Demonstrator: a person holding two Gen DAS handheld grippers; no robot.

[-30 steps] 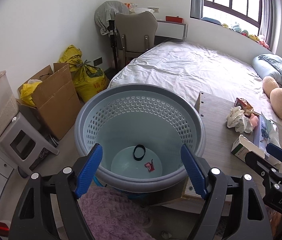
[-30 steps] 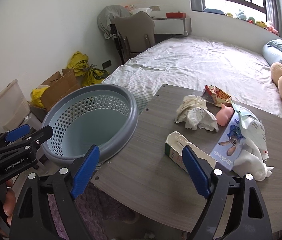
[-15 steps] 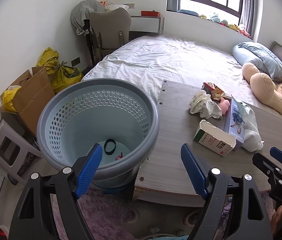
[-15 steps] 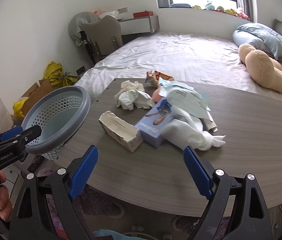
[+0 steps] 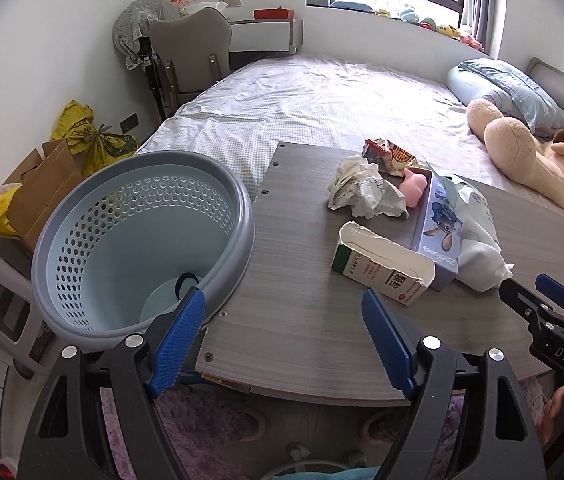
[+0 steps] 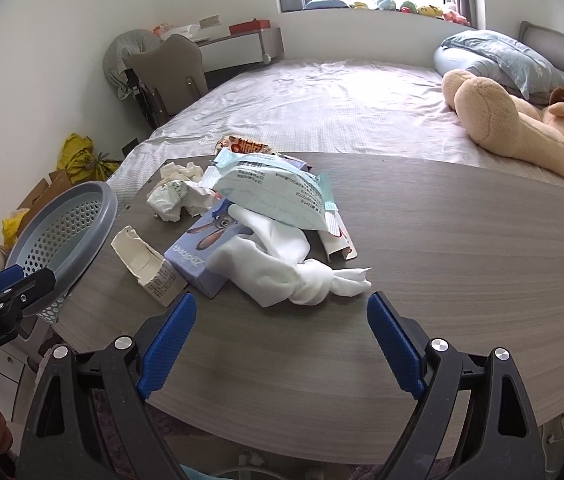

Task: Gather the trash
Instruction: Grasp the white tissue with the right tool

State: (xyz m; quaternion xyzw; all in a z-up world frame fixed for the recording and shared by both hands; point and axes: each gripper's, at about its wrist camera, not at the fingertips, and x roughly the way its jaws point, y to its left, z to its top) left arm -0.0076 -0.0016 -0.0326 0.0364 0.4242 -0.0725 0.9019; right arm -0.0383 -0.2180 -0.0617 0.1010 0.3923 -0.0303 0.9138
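A pile of trash lies on the grey wooden table (image 5: 294,304): a torn white and green carton (image 5: 382,268), crumpled paper (image 5: 362,194), a purple Zootopia box (image 5: 438,224), a white cloth (image 6: 286,272), a pale blue wipes pack (image 6: 269,188) and a red snack wrapper (image 5: 392,156). A grey-blue perforated basket (image 5: 137,236) stands against the table's left edge, with a black ring (image 5: 185,282) at its bottom. My left gripper (image 5: 282,336) is open and empty over the table's near left corner. My right gripper (image 6: 282,344) is open and empty, just in front of the white cloth.
A bed (image 5: 322,96) runs behind the table, with a teddy bear (image 5: 538,160) and pillow at the right. A chair (image 5: 189,56), yellow bags (image 5: 89,140), a cardboard box (image 5: 41,188) and a white stool stand at the left. A purple rug lies below.
Both grippers have swung to the right, from over the basket to over the table. The trash pile is now nearer and more central in the right wrist view. Both stay open.
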